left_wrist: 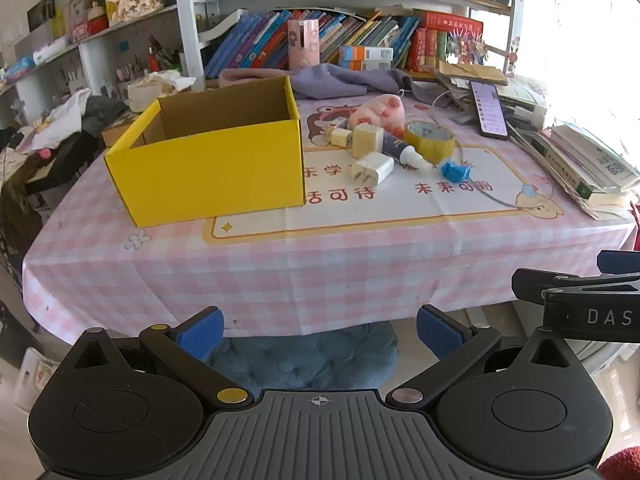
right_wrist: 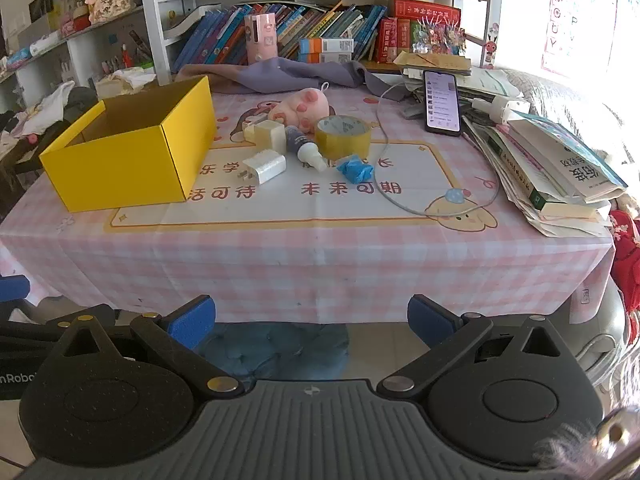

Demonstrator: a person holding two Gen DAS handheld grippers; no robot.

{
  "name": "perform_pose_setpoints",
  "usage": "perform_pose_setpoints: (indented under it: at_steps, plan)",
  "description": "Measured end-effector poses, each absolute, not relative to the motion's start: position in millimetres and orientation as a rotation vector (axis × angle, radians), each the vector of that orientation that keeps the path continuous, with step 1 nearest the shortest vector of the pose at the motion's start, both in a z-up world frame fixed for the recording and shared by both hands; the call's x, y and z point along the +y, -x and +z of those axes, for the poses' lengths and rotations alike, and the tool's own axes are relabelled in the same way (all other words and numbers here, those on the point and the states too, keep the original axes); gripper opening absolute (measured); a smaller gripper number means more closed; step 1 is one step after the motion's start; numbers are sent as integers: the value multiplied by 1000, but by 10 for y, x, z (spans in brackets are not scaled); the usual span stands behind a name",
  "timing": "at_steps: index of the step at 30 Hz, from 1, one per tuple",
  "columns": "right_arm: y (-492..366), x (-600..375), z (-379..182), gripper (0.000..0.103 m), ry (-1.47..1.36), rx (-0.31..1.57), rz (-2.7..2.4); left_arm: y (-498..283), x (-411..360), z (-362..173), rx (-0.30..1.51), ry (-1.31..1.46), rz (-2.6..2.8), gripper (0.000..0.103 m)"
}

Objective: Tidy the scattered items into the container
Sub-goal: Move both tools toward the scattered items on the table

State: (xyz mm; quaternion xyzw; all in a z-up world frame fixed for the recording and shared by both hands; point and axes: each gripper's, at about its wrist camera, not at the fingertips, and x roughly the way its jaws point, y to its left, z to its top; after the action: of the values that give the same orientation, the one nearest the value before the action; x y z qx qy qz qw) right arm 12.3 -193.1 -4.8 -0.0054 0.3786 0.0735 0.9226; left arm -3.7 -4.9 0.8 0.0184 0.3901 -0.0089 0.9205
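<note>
An open yellow cardboard box (left_wrist: 208, 168) (right_wrist: 120, 160) stands on the left of the pink checked tablecloth (left_wrist: 280, 264) (right_wrist: 304, 264). To its right lies a cluster: a pink plush paw (left_wrist: 378, 110) (right_wrist: 304, 106), a roll of yellowish tape (left_wrist: 430, 140) (right_wrist: 343, 136), a white plug charger (left_wrist: 372, 168) (right_wrist: 264, 166), cream blocks (left_wrist: 366, 140) (right_wrist: 269, 134), a small dark bottle with a white tip (left_wrist: 404, 154) (right_wrist: 304, 148) and a crumpled blue scrap (left_wrist: 456, 170) (right_wrist: 354, 168). My left gripper (left_wrist: 318, 332) and right gripper (right_wrist: 310, 320) hang open before the table's near edge, holding nothing.
A phone (left_wrist: 488, 108) (right_wrist: 442, 102) and stacked books (left_wrist: 588, 172) (right_wrist: 560, 172) fill the table's right side, with a white cable (right_wrist: 400, 196) looping in front. Purple cloth (right_wrist: 296, 74) and bookshelves stand behind. A blue cushioned stool (left_wrist: 304, 360) sits under the table's edge.
</note>
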Motion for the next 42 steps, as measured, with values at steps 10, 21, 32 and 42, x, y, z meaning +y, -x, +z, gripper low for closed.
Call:
perform_pose_setpoints:
  at_steps: [10,21,32,42]
  plan:
    - [-132,-1946,-40,103,16,779,162,36,-25,1,807,-28,-11,103]
    - [-111,-1931,-42,103,18,771,168,82,-2,2,801,-18,10,103]
    - [-83,-1872,-18,103,29,761,180,102,48,12,800,-18,34,103]
    - [-67,-1802,17,103,40,745,188,97,94,22,792,-17,30,103]
